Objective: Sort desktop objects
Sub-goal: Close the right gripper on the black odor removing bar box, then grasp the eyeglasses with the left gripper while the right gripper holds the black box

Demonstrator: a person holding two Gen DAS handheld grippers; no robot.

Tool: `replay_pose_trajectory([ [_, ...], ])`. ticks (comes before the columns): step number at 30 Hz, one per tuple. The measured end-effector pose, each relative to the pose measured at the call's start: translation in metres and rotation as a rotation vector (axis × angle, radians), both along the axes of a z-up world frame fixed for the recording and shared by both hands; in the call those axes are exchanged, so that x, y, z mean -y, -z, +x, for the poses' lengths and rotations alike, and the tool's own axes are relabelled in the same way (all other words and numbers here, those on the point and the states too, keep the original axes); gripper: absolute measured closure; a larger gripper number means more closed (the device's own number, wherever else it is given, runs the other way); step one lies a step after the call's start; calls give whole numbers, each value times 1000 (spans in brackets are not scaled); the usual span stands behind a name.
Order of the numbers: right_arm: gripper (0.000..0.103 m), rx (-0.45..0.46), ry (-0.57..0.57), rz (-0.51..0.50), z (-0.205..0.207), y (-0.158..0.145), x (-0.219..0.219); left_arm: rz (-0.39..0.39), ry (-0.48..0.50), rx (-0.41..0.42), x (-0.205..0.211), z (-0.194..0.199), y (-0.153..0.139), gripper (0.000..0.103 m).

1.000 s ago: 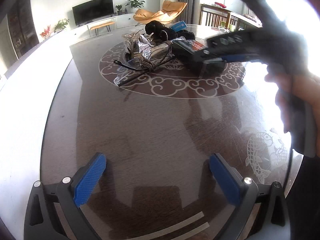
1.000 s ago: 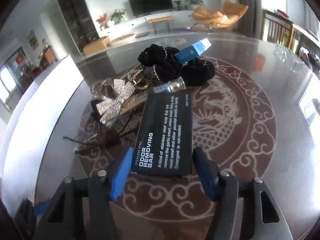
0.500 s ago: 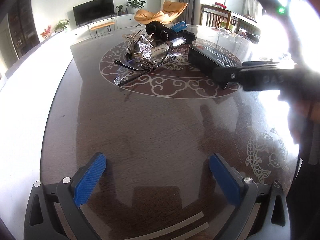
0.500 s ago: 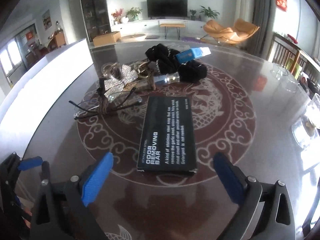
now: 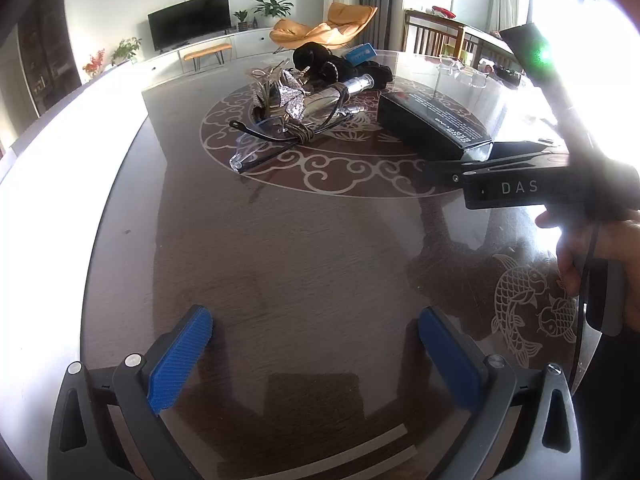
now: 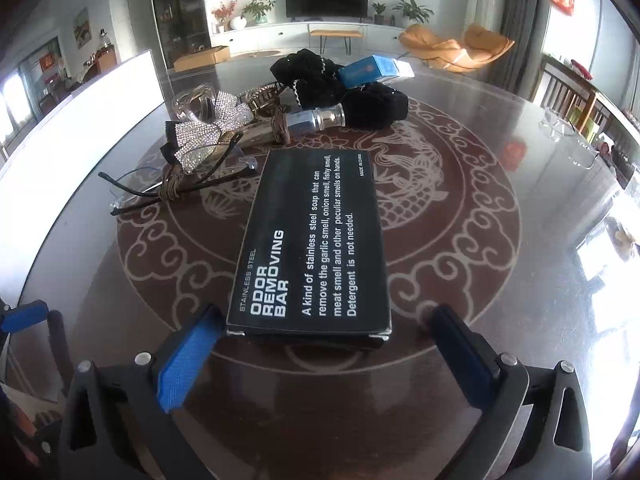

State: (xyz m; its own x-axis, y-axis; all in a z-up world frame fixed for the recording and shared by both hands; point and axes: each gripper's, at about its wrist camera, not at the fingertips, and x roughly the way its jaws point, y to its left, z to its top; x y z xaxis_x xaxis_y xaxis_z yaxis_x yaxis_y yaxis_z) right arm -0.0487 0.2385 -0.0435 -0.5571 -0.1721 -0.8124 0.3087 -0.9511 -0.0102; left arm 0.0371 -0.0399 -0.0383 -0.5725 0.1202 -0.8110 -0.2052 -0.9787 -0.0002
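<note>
A black "odor removing bar" box (image 6: 312, 240) lies flat on the dark patterned table (image 6: 460, 240). Its near end sits between the fingers of my right gripper (image 6: 324, 320), whose jaws are opening; the blue pads stand clear of the box's sides. In the left wrist view the same box (image 5: 436, 120) lies at the right, beside a hand (image 5: 592, 256) on the right gripper's handle. My left gripper (image 5: 314, 316) hangs open over bare table, nothing between its fingers.
A cluster lies behind the box: glasses (image 6: 176, 188), a rhinestone bow (image 6: 208, 132), a small glass bottle (image 6: 316, 120), black scrunchies (image 6: 316, 76) and a blue tube (image 6: 372, 70). Clear glasses (image 6: 564, 136) sit at the far right edge.
My right gripper went from shut on the black box to wide open, and the box now rests on the table. The left gripper has not moved.
</note>
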Motion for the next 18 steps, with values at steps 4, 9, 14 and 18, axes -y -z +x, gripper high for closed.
replay_pose_trajectory([
  [4,0,0,0,0,0,0,0,0,1,0,0,0,0,0],
  [9,0,-1,0,0,0,0,0,-5,14,11,1,-1,-1,0],
  [14,0,-1,0,0,0,0,0,-89,87,64,5,-20,-15,0],
  [18,0,-1,0,0,0,0,0,-154,83,-36,12,-45,-51,0],
])
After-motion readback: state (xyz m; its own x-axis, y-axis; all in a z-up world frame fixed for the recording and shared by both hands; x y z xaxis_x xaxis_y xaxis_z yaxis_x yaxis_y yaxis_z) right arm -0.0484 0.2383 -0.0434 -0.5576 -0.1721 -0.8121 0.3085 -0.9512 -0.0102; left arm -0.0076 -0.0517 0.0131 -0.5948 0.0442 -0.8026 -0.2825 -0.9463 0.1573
